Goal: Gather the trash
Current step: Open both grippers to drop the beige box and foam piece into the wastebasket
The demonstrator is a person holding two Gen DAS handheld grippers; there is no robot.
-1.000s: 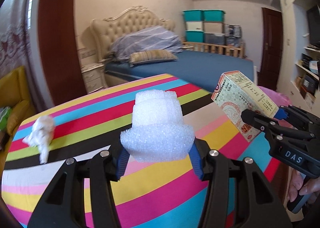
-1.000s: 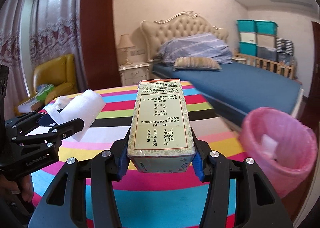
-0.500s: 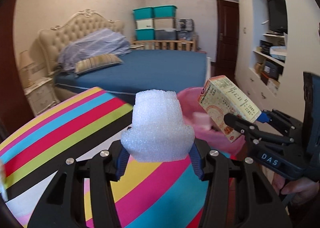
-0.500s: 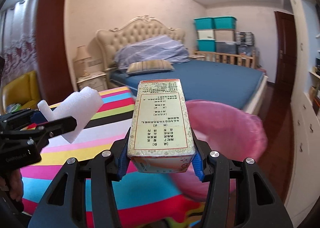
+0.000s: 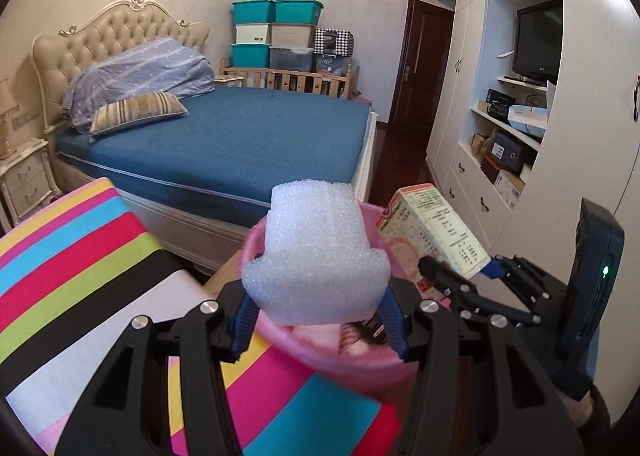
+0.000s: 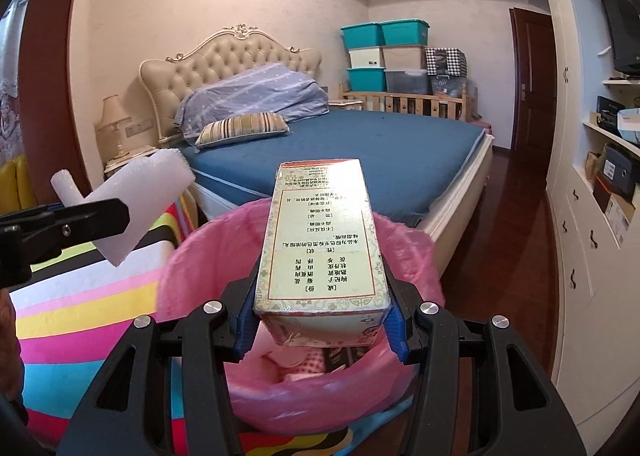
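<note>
The left gripper [image 5: 318, 314] is clamped on a white foam piece [image 5: 316, 256]. Its blue fingers [image 5: 245, 320] press on both sides of the foam. The foam hangs right over the pink trash bin [image 5: 332, 360], above its open top.

The right gripper [image 6: 320, 322] is clamped on a paper box [image 6: 324, 252] with printed writing on its top face. The box lies long-ways between the blue fingers [image 6: 394, 326] and sticks out over the pink trash bin [image 6: 308, 404]. In the left camera view the box [image 5: 432, 234] is tilted and sits just past the bin's right side, held by the right gripper [image 5: 460, 280].

The bin has a thin pink bag inside it. Some trash already lies at the bottom, but it is too blurry to tell what it is.

The bin stands just beside the edge of the striped surface [image 5: 80, 256], which has bright bands of pink, blue, green, yellow and black. In the right camera view the foam [image 6: 136, 208] and the left gripper [image 6: 80, 218] are to the left of the bin, over the striped surface [image 6: 80, 320].

Behind the bin is a big bed [image 5: 224, 144] with a blue sheet and a striped pillow [image 5: 138, 114].
</note>
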